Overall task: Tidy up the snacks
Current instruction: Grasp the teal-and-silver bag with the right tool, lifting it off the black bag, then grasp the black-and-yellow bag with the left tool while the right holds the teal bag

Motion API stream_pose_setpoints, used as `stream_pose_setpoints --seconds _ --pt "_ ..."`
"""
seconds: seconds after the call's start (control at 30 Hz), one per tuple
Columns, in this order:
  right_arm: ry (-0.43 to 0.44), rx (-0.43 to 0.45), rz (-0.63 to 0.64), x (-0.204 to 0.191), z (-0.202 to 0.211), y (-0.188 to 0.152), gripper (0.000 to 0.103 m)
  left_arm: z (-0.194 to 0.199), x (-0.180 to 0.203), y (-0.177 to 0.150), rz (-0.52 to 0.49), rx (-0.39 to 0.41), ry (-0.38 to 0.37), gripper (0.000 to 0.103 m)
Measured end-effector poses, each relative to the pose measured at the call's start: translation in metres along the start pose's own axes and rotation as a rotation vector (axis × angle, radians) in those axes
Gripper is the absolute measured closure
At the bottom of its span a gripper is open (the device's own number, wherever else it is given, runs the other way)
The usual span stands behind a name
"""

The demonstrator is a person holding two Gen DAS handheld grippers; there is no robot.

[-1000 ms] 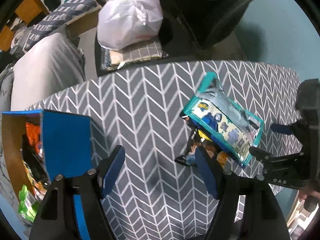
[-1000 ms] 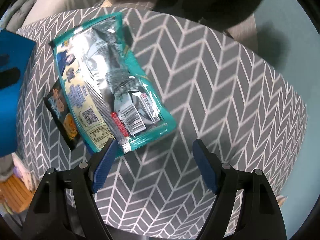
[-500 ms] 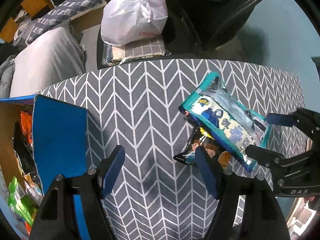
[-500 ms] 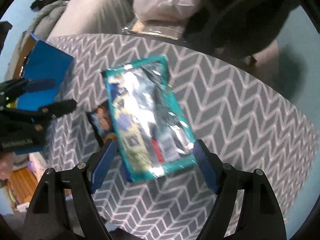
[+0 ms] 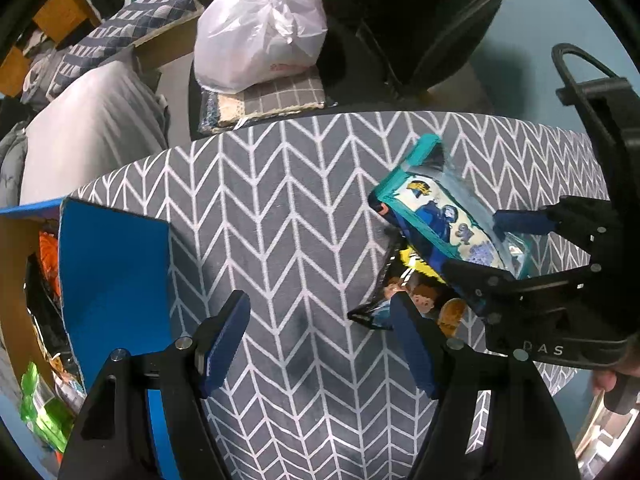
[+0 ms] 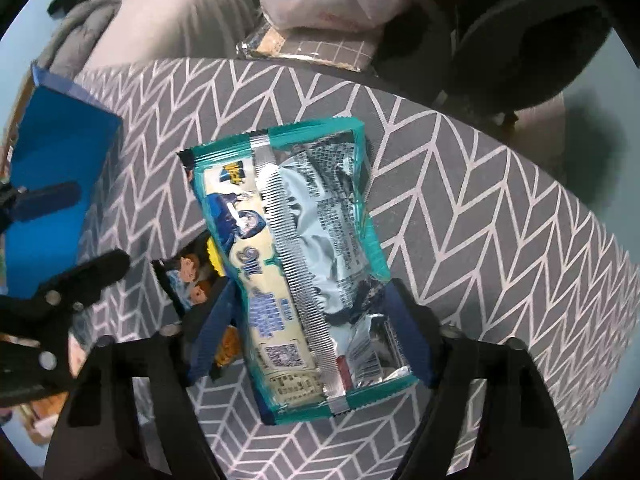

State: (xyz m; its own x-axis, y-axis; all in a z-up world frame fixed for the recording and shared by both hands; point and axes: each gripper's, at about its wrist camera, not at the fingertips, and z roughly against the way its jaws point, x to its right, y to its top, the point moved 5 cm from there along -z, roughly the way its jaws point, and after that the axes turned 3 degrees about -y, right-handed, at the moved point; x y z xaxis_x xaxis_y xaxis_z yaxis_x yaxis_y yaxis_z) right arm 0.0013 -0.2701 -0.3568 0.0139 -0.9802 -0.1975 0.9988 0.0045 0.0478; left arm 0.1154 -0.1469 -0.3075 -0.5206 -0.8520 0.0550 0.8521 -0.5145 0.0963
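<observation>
The teal snack packet (image 6: pixel 304 264) lies on the chevron tablecloth (image 6: pixel 500 216) with its lower half between the fingers of the right gripper (image 6: pixel 310 336), whose jaws are closing on it, the pads at its edges though whether they press is unclear; the left gripper (image 5: pixel 320 340), at nine o'clock of it, hangs open over bare cloth. Under the packet's eight o'clock edge a dark cartoon packet (image 6: pixel 192 276) is mostly hidden. The packet's small print is unreadable; "DAS" shows on the right gripper's body.
</observation>
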Motion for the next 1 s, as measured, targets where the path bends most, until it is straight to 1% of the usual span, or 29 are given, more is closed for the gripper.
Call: stream_pose_setpoints --seconds 0.07,0.13,0.2,0.3,0.37,0.43,0.57,0.67,0.77,0.8,0.83,0.9,1.0 --pt "0.005 0.009 -0.011 0.003 0.003 -0.002 0.036 0.001 0.007 0.002 -0.015 0.002 -0.004 0.029" --pt "-0.009 0.016 -0.021 0.008 0.007 -0.007 0.040 0.002 0.011 0.005 -0.031 0.002 -0.010 0.029" --pt "-0.019 0.027 -0.046 0.016 0.012 -0.012 0.039 0.003 0.017 0.007 -0.044 0.001 -0.015 0.029" --pt "-0.055 0.034 -0.087 0.033 0.021 -0.024 0.040 0.004 0.026 0.011 -0.062 0.002 -0.030 0.029" --pt "-0.076 0.036 -0.121 0.047 0.024 -0.033 0.040 0.005 0.033 0.013 -0.076 0.000 -0.038 0.027" --pt "-0.101 0.034 -0.160 0.063 0.022 -0.041 0.040 0.005 0.040 0.015 -0.094 0.000 -0.046 0.024" --pt "-0.123 0.024 -0.236 0.092 0.022 -0.064 0.039 0.000 0.055 0.017 -0.133 -0.013 -0.059 0.023" --pt "-0.123 0.018 -0.276 0.103 0.020 -0.080 0.039 -0.006 0.064 0.016 -0.157 -0.040 -0.081 0.023" --pt "-0.101 0.011 -0.310 0.110 0.016 -0.095 0.039 -0.014 0.071 0.014 -0.165 -0.066 -0.106 0.023" --pt "-0.095 0.012 -0.318 0.112 0.016 -0.097 0.038 -0.017 0.072 0.014 -0.166 -0.071 -0.113 0.023" --pt "-0.091 0.010 -0.326 0.113 0.016 -0.100 0.031 -0.020 0.074 0.013 -0.166 -0.078 -0.121 0.023" --pt "-0.094 0.019 -0.338 0.118 0.018 -0.105 0.024 -0.025 0.078 0.012 -0.169 -0.089 -0.126 0.022" --pt "-0.081 0.036 -0.347 0.123 0.022 -0.110 0.024 -0.035 0.080 0.012 -0.166 -0.105 -0.124 0.022"
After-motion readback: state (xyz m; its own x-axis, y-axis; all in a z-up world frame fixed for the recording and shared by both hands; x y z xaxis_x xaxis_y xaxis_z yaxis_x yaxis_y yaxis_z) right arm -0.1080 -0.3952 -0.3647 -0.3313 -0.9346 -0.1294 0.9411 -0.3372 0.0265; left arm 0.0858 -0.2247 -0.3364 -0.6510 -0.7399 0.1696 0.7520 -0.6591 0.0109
